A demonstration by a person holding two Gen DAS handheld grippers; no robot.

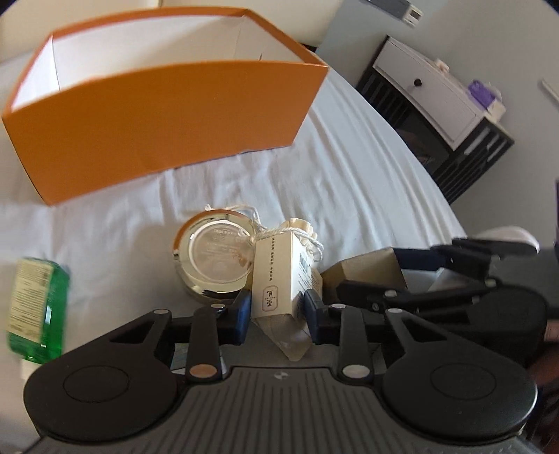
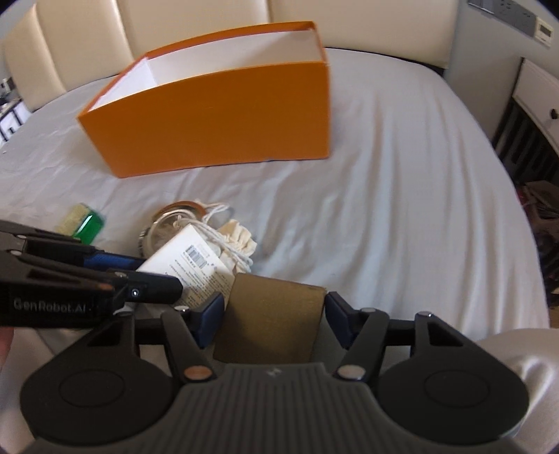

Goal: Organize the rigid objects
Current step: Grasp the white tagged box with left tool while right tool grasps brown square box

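Note:
My left gripper (image 1: 278,310) is shut on a white printed carton (image 1: 279,272), its blue pads pressing both narrow sides. Just behind the carton lie a round silver tin (image 1: 216,258) and a cream drawstring pouch (image 1: 300,227). My right gripper (image 2: 274,314) is shut on a brown cardboard box (image 2: 272,335), with a pad against each side. In the right wrist view the left gripper (image 2: 160,276) reaches in from the left onto the white carton (image 2: 192,258). A green bottle (image 1: 38,307) lies to the left on the sheet. The orange box (image 2: 216,115) stands open-topped behind everything.
Everything rests on a bed with a wrinkled white sheet (image 2: 401,209). A cream padded headboard (image 2: 174,28) runs along the back. A white nightstand (image 1: 429,90) on a dark frame stands past the bed's right edge. Bare sheet spreads to the right of the orange box.

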